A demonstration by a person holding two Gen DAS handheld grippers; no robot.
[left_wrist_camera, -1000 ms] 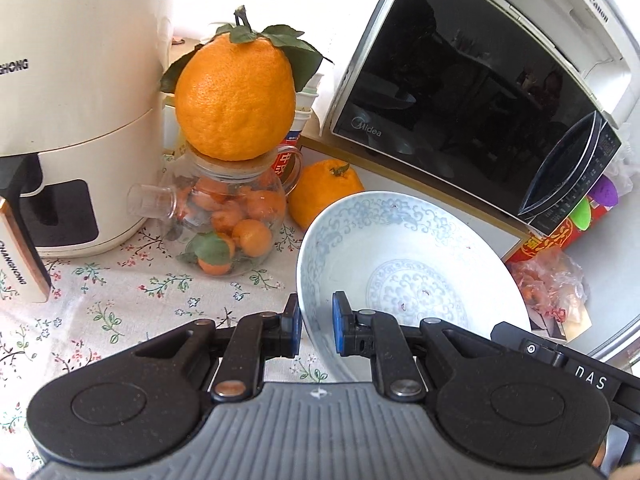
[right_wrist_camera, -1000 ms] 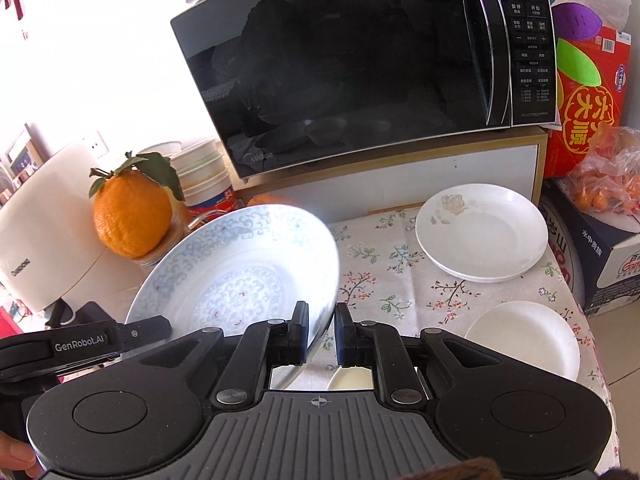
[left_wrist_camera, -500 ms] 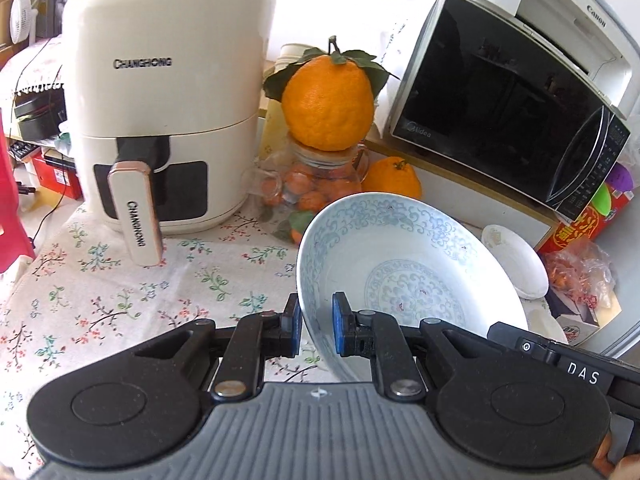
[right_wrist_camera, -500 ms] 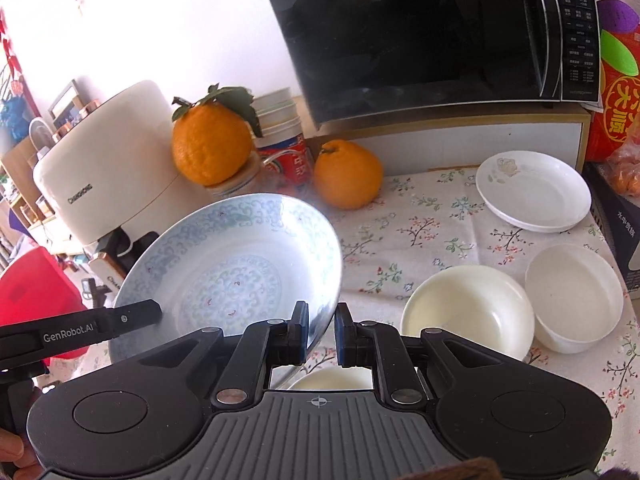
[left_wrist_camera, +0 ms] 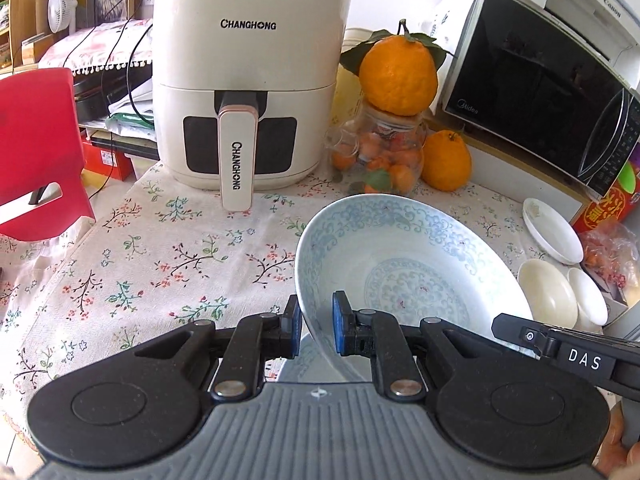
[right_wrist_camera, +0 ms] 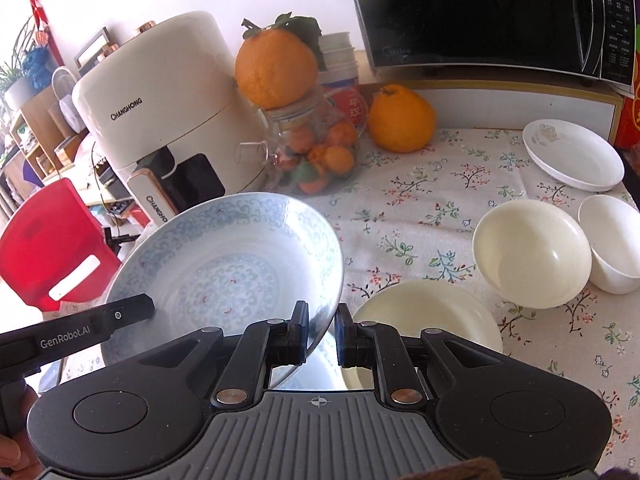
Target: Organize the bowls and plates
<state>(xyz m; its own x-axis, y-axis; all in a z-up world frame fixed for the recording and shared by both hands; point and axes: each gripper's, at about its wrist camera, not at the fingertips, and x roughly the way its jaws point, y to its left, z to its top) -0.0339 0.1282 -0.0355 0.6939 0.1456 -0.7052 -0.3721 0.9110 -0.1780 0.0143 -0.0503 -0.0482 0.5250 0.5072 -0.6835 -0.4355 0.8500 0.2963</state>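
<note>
The blue-patterned bowl (left_wrist_camera: pixel 404 276) fills the lower centre of both views, tilted. The left gripper (left_wrist_camera: pixel 316 330) and the right gripper (right_wrist_camera: pixel 322 334) each pinch its rim, above the floral tablecloth (left_wrist_camera: pixel 168 248).

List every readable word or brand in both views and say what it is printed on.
"CHANGHONG": air fryer body and handle.
"Midea": microwave door.
"Canon": white machine above the microwave.
"DAS": right claw arm.
"GenRobot.AI": left claw arm.
Microwave panel text and the red box characters: too small to read.
</note>
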